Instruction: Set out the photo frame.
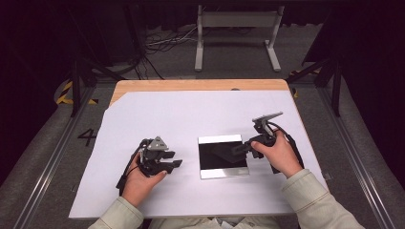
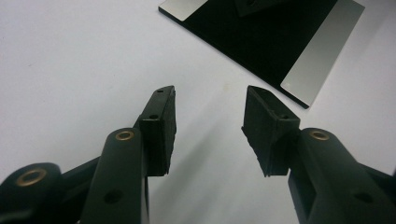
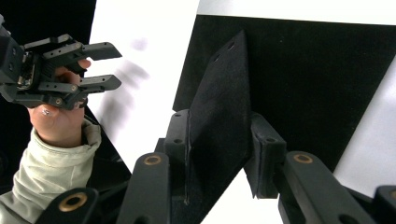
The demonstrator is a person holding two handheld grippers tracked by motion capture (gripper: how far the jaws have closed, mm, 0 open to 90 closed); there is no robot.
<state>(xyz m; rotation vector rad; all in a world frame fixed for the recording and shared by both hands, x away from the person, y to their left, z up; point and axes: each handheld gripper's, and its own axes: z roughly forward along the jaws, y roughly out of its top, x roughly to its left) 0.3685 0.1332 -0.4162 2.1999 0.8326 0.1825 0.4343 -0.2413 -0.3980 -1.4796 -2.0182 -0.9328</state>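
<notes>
**A:** What is the right gripper doing?

**B:** It is pinching a corner of a black cloth between its two jaws. In the right gripper view the pads are pressing on both sides of the folded corner, which is standing up from the rest of the cloth.

**A:** And where is the cloth lying?

**B:** It is lying flat across a shiny metal plate near the middle of the table, which is wearing a white cover. In the high view the plate's bare strips are showing at the far and near edges of the cloth, and the right gripper is reaching in from the cloth's right side.

**A:** What about the left gripper?

**B:** Its jaws are standing apart with nothing between them, only white table beneath. It is pointing towards the plate's near corner, well short of it. In the high view the left gripper is resting just left of the plate, with the hand holding it low over the table.
</notes>
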